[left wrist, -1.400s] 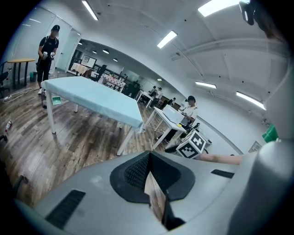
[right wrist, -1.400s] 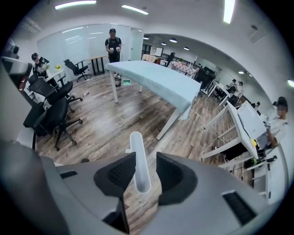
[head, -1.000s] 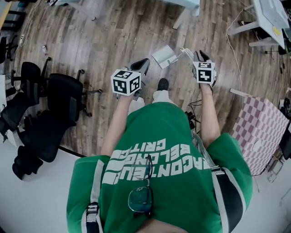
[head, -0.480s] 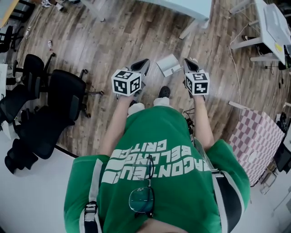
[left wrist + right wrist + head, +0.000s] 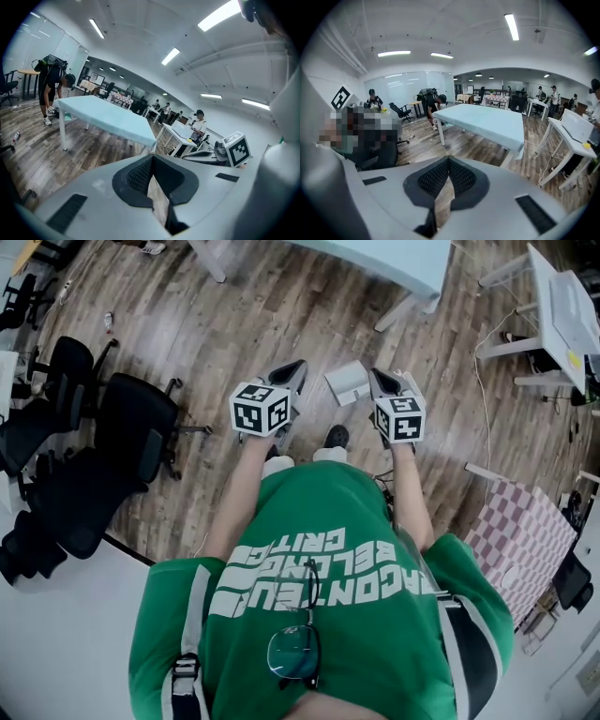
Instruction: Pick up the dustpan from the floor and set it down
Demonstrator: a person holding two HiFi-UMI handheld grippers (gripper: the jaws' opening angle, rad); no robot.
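Wood floor point(image 5: 234, 324) is filling most of the head view. The dustpan point(image 5: 347, 381), a pale grey one, is lying on it, as I judge, a little ahead of the shoe point(image 5: 336, 437) and between my two tools. I am holding the right gripper point(image 5: 378, 377) just beside its right edge; whether the tips are touching it I cannot tell from above. This gripper's own view is showing the jaws pressed together at the tips, with only floor visible through the slit under them, so nothing is being pinched there. I am holding the left gripper point(image 5: 296, 368) near the other side of the dustpan, apart from it, and its jaws are also standing closed on nothing. Both tools are pointing forward and downward, I think because the target is sitting low on the floor. Since no jaw is gripping the dustpan, I am judging that the pick is not secured: the right jaws will need to spread before they can take an edge or the handle. A table point(image 5: 403, 259) is standing farther ahead, out of the way.
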